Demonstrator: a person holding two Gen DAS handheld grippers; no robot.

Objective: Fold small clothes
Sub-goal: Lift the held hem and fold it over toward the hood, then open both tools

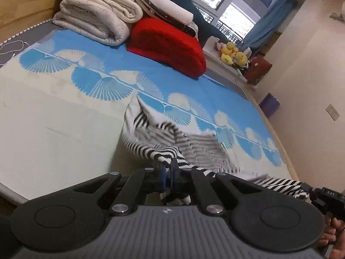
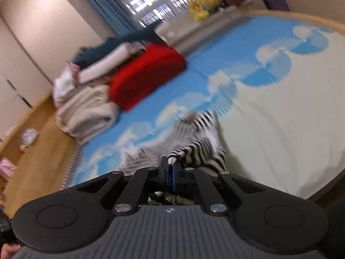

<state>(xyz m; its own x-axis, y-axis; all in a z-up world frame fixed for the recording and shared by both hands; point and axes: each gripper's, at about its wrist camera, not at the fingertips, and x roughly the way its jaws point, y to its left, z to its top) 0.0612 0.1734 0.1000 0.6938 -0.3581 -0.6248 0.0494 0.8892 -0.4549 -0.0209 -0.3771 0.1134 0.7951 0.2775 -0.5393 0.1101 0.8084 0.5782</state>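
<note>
A small black-and-white striped garment (image 1: 172,138) hangs between my two grippers above the bed sheet (image 1: 64,112). My left gripper (image 1: 167,164) is shut on one edge of it. A taut striped band runs right to my right gripper, seen at the lower right of the left wrist view (image 1: 310,191). In the right wrist view my right gripper (image 2: 171,164) is shut on the garment's (image 2: 194,149) hem, and the cloth is blurred by motion.
Folded cream blankets (image 1: 97,15) and a red cushion (image 1: 168,47) sit at the head of the bed. Yellow plush toys (image 1: 232,54) lie on a ledge by the window. The wooden floor (image 2: 38,151) runs along the bed's side.
</note>
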